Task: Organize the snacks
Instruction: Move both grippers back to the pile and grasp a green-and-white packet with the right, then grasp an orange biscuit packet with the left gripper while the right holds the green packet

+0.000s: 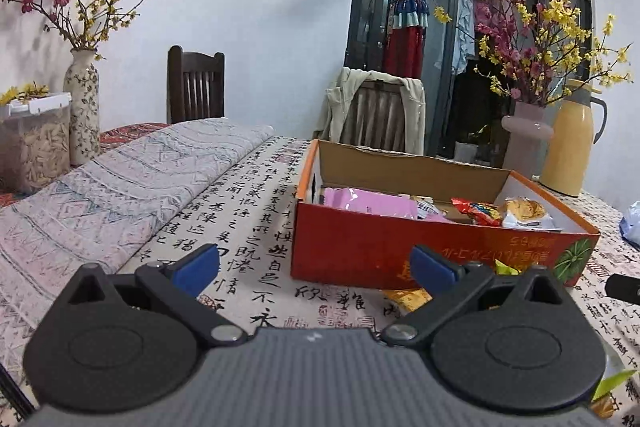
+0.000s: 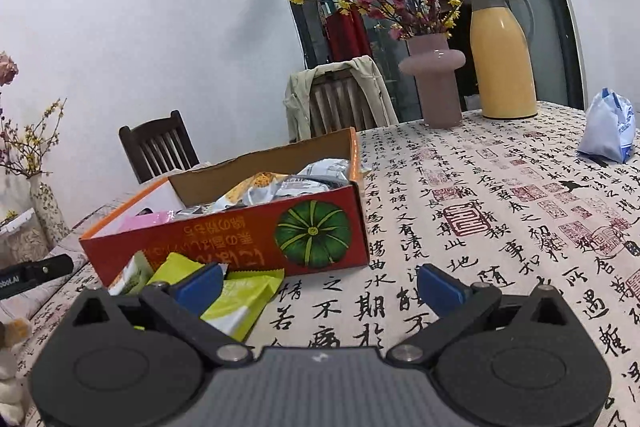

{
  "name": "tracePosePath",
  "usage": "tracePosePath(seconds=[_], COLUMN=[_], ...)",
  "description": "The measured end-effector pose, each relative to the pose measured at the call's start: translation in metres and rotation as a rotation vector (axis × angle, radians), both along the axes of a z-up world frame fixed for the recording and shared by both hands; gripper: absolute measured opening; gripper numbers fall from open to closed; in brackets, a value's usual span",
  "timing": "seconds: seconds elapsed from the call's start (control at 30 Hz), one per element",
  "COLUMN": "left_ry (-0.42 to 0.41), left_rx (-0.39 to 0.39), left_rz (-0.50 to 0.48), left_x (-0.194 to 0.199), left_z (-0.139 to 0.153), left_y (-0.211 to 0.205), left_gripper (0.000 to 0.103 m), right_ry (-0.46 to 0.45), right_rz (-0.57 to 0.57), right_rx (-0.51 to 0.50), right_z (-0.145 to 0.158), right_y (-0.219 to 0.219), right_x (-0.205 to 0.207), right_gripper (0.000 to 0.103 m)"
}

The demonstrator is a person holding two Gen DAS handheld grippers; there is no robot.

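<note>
Both tools gape wide, holding nothing. The red snack box sits on the table just ahead of the left tool. Green snack packets lie by the right tool, against its left finger.

Red box, calligraphy-print tablecloth

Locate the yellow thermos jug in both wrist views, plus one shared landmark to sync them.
Left wrist: yellow thermos jug at the far right edge, behind the snack box's right end, just right of the pink vase.
Right wrist: yellow thermos jug upper right, on the tablecloth, again just right of the pink vase.
Shared landmark: the green pumpkin print on the box's red front.
</note>
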State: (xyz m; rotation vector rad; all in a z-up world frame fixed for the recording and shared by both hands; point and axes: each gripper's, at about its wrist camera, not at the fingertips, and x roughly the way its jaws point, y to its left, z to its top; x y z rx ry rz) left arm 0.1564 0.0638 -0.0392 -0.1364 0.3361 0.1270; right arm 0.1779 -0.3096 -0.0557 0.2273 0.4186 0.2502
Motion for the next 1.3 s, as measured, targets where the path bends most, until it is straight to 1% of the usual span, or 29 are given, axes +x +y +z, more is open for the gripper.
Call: tracePosePath(seconds=[0.4, 0.53, 0.6, 0.7, 0.73, 0.77, 0.8, 0.87, 0.9, 0.93, 1.0, 1.03, 1.1, 1.2, 1.27, 1.3], left_ry=[0.0, 0.0, -0.002, -0.004, -0.005, -0.006, -0.007, -0.01, -0.011, -0.014, -0.017, -0.018, -0.02, -0.023, -0.023, -0.023], left_rx=[-0.022, -0.031, -0.037, -0.041, -0.043, -0.045, -0.046, -0.048, -0.049, -0.05, -0.052, -0.052, -0.053, -0.053, -0.053, -0.053], left_rz=[-0.014, -0.021, -0.028, -0.032, -0.034, -0.035, -0.036, -0.039, -0.042, -0.044, -0.048, -0.049, -0.051, -0.05, -0.051, -0.051], left_x=[0.001, 0.001, 0.001, 0.001, 0.0, 0.0, 0.0, 0.0, -0.001, -0.001, -0.002, -0.002, -0.002, -0.003, -0.003, -0.003], left_z=[0.004, 0.004, 0.004, 0.004, 0.004, 0.004, 0.004, 0.004, 0.004, 0.004, 0.004, 0.004, 0.004, 0.004, 0.004, 0.004], left_y=[0.002, 0.004, 0.004, 0.005, 0.005, 0.005, 0.005, 0.005, 0.006, 0.006, 0.005, 0.005, 0.005, 0.005, 0.005, 0.005], left_gripper=[0.103, 0.103, 0.103, 0.103, 0.103, 0.103, 0.103, 0.103, 0.103, 0.103, 0.103, 0.103, 0.103, 0.103, 0.103, 0.103], right_ry=[0.025, 0.039, 0.06, 0.126, 0.132, 0.133, 0.137, 0.167, 0.185, 0.19, 0.197, 0.213, 0.231, 0.23, 0.21, 0.199], right_rz=[0.004, -0.006, 0.025, 0.084, 0.104, 0.117, 0.117, 0.113, 0.112, 0.115, 0.128, 0.141, 0.152, 0.155, 0.149, 0.147], right_rx=[0.007, -0.058, -0.044, -0.005, -0.006, -0.019, -0.045, -0.093, -0.101, -0.094, -0.1, -0.114, -0.114, -0.124, -0.124, -0.12], right_z=[0.0, 0.004, 0.007, 0.013, 0.014, 0.016, 0.017, 0.015, 0.014, 0.013, 0.014, 0.013, 0.009, 0.007, 0.009, 0.01], right_y=[0.0, 0.01, 0.018, 0.033, 0.039, 0.046, 0.054, 0.066, 0.068, 0.069, 0.069, 0.069, 0.067, 0.065, 0.063, 0.06], right_x=[0.007, 0.005, 0.004, 0.007, 0.007, 0.007, 0.008, 0.015, 0.018, 0.019, 0.018, 0.018, 0.018, 0.015, 0.011, 0.009], right_gripper=[0.103, 0.103, 0.103, 0.103, 0.1, 0.095, 0.092, 0.077, 0.074, 0.074, 0.059, 0.044, 0.044, 0.042, 0.036, 0.036])
